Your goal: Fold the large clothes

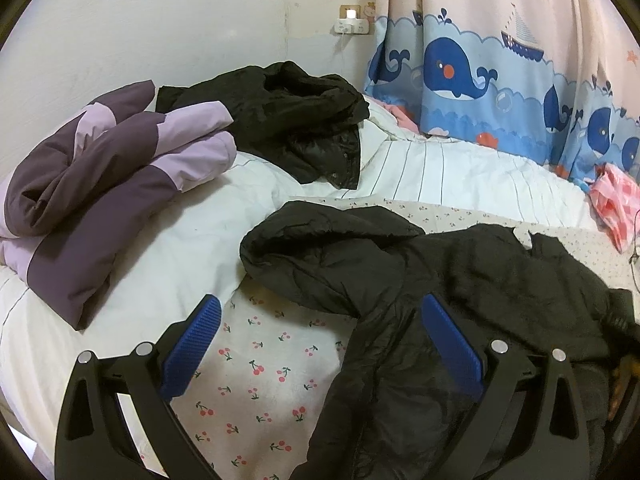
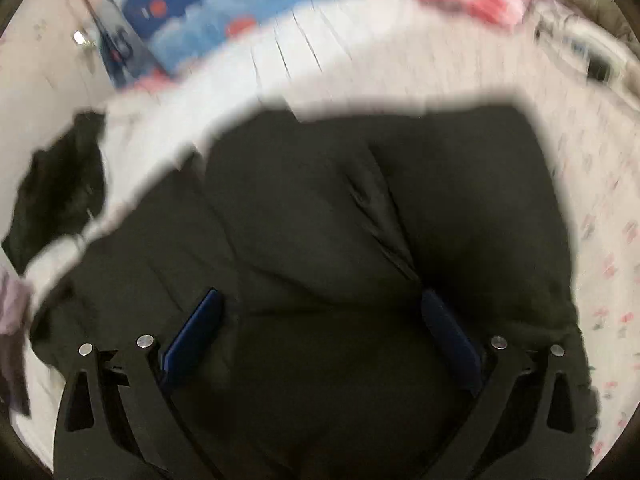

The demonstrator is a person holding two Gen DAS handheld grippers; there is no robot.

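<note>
Lying folded far left on white quilt [image 1: 168, 248]: purple jacket [image 1: 92, 196]. Crumpled behind, second dark garment [image 1: 288, 120]. Spreading over cherry-print sheet [image 1: 260, 380] centre-right, black coat [image 1: 460, 280]. Left gripper [image 1: 320, 312] jaws wide, nothing pinched. Right gripper [image 2: 320, 300] jaws wide above coat, blurred.

The left wrist view is sharp and evenly lit by soft indoor light, with no hard shadows. A small lamp [image 1: 351, 13] glows on the wall. The black coat [image 1: 420, 280] is so dark that its folds barely show, and it has only a faint sheen. The fisheye lens bends the bed's edges and leaves black corners. The right wrist view is heavily smeared by motion: the curtain [image 2: 192, 12] and the coat's outline are streaked, and only the blue pads [image 2: 192, 344] look fairly crisp.
</note>
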